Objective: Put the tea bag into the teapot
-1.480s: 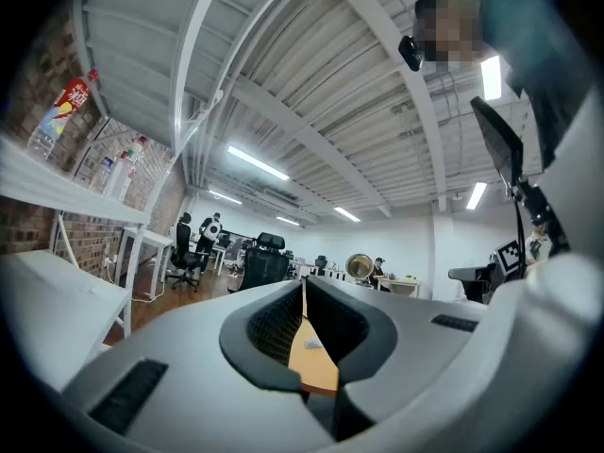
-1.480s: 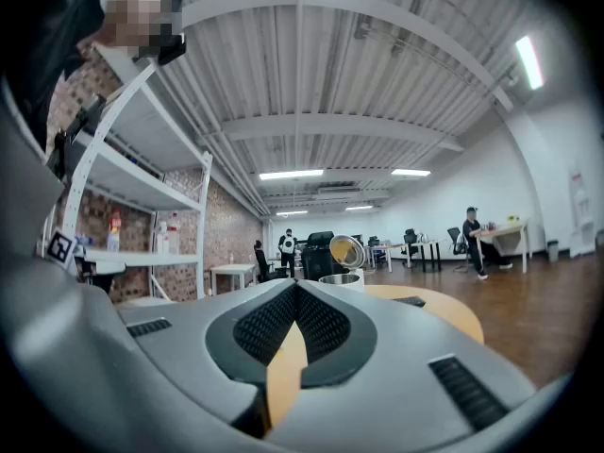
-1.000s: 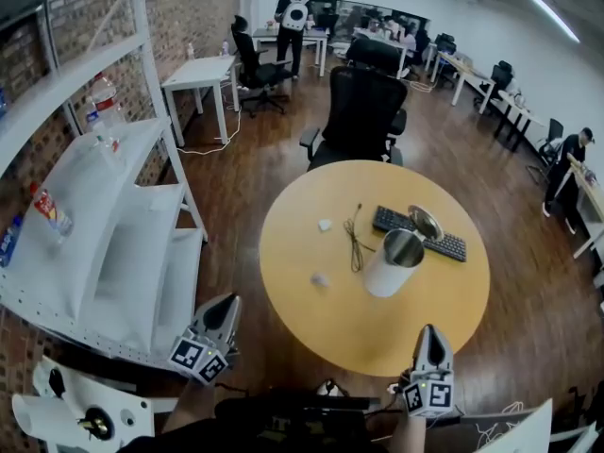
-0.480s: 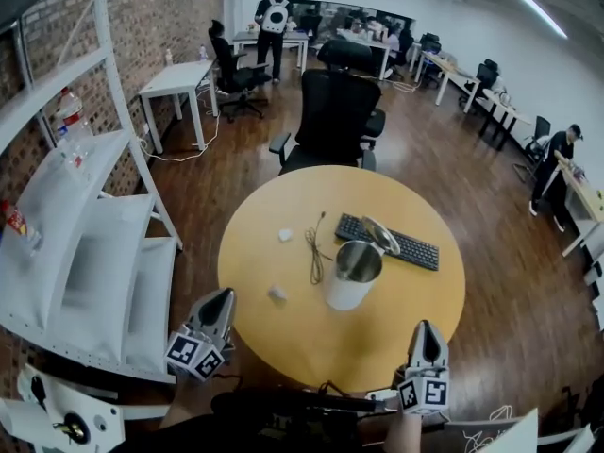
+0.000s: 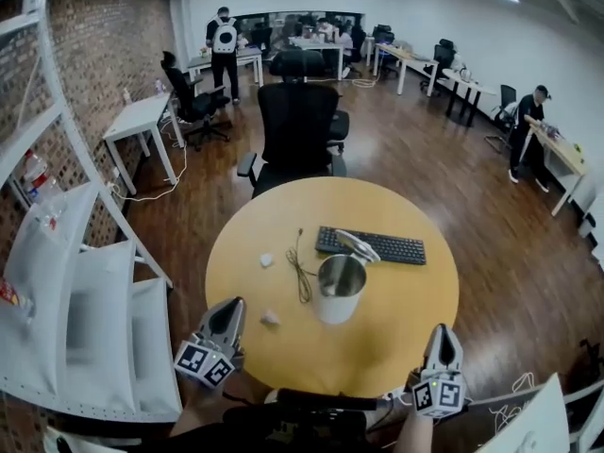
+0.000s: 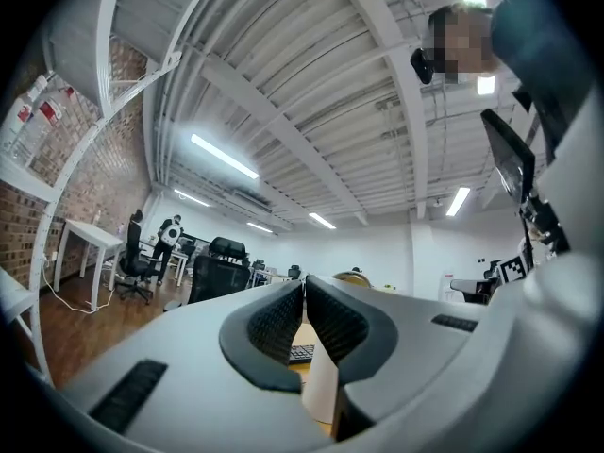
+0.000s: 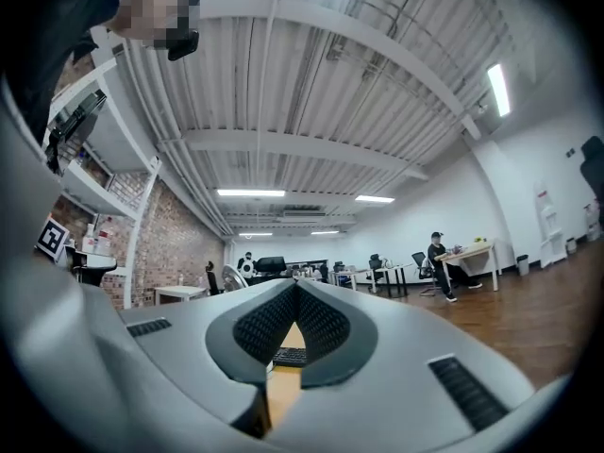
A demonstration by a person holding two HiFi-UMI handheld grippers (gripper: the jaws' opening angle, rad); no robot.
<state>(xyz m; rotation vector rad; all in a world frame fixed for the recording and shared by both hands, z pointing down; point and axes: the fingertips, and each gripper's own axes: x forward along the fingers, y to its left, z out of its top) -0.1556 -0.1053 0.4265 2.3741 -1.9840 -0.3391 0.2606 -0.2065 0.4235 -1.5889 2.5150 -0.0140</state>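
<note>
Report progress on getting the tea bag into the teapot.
Done: only the teapot looks ready, its lid tipped open. In hand: nothing; the left gripper and right gripper are both shut and empty at the near edge of the table. Left: everything else. A small white piece and another, one presumably the tea bag, lie on the table, neither picked up yet.

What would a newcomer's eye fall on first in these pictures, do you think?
The round yellow table fills the middle, with an open white teapot at its centre and a keyboard just behind it. A small white packet, likely the tea bag, lies left of the teapot. At the near edge, the left tongs and right tongs hover shut and empty.
</note>
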